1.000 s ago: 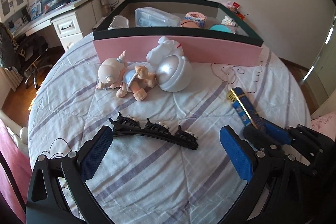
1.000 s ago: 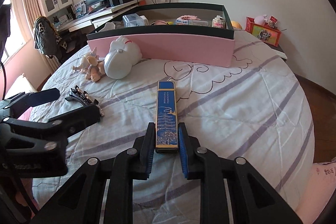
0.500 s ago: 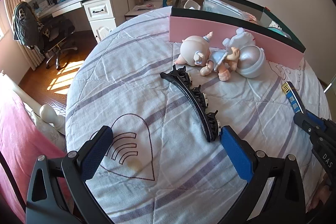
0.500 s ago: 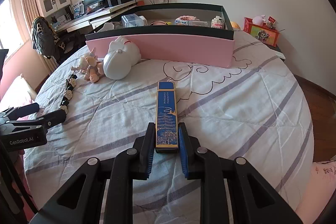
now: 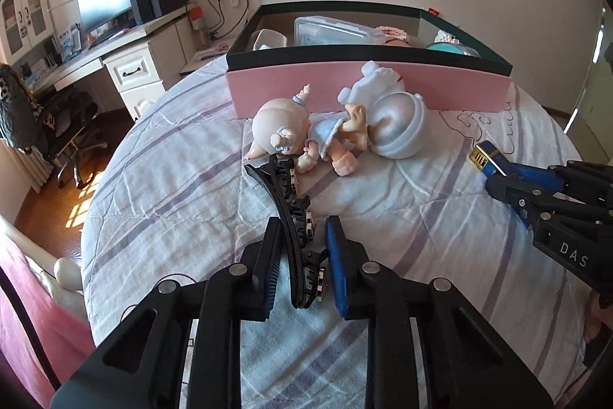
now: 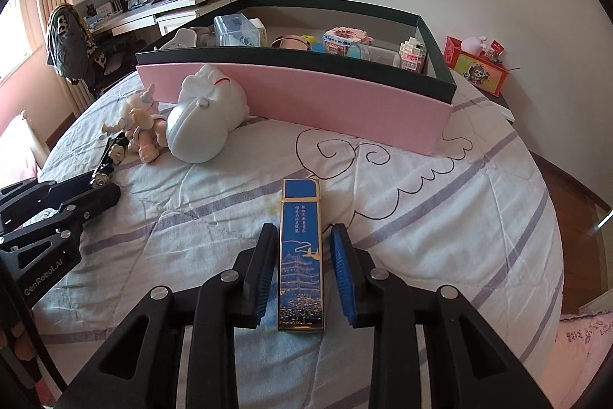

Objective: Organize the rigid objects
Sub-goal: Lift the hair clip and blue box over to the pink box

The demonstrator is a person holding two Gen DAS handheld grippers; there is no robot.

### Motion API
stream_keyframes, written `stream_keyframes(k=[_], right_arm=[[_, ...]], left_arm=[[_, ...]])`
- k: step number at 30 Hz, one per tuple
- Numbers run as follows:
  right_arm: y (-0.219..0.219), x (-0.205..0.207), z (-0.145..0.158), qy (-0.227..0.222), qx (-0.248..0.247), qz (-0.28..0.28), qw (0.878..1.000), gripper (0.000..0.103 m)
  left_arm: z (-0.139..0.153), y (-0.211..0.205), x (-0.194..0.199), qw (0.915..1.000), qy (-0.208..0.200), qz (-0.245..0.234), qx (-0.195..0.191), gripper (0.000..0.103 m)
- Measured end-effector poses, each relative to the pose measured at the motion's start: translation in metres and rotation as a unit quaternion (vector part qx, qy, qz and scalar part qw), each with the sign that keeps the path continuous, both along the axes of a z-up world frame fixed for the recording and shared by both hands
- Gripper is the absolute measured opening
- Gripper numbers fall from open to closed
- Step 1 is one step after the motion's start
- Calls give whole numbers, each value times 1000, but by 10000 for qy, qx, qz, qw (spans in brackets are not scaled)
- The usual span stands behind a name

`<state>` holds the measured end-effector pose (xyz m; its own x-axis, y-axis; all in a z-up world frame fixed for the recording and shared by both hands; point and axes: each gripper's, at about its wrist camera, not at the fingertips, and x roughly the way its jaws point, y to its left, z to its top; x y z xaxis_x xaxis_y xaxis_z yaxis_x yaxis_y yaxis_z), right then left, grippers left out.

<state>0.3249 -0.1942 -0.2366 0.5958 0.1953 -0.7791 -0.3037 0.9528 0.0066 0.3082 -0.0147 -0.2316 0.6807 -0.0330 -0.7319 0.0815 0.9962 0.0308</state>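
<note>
A striped quilt [image 6: 440,217] covers the bed; a desk [image 5: 126,52] with a monitor [image 5: 105,0] stands behind. The left gripper [image 5: 300,265] has just closed its jaws around the black hair clip [image 5: 293,217], seemingly gripping it. The right gripper [image 6: 304,271] clamps the blue case [image 6: 300,255] lying on the quilt. Only the right view shows block toys [image 6: 412,54] inside the box [image 6: 345,94], and a red box [image 6: 479,69] beyond the bed

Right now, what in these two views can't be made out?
- Left wrist view: box contents, mostly hidden by its front wall.
- Right wrist view: writing on the blue case, too small.
- Right wrist view: hair clip, near end hidden by the left gripper.
</note>
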Motion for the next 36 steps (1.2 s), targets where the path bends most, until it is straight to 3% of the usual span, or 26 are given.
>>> stream_keyframes(k=[3, 10, 14, 20, 25, 36], right_arm=[[-3, -9, 4, -106, 137, -42, 9998, 21], [-7, -51, 30, -623, 1182, -184, 9909, 21], [3, -79, 54, -1053, 1361, -246, 9848, 21], [29, -123, 108, -1914, 1133, -139, 9748, 21], [44, -159, 148, -2442, 937, -68, 9652, 21], [58, -224, 199, -3258, 764, -129, 9423, 21]], left_arm=[[6, 6, -8, 9998, -84, -34, -173, 19], [36, 9, -43, 9969, -639, -239, -395, 19], [59, 12, -65, 9939, -929, -313, -500, 19], [112, 6, -105, 9840, -1669, -381, -499, 19], [154, 5, -146, 9709, -2325, -373, -441, 19], [199, 13, -210, 9507, -3021, -466, -517, 19]])
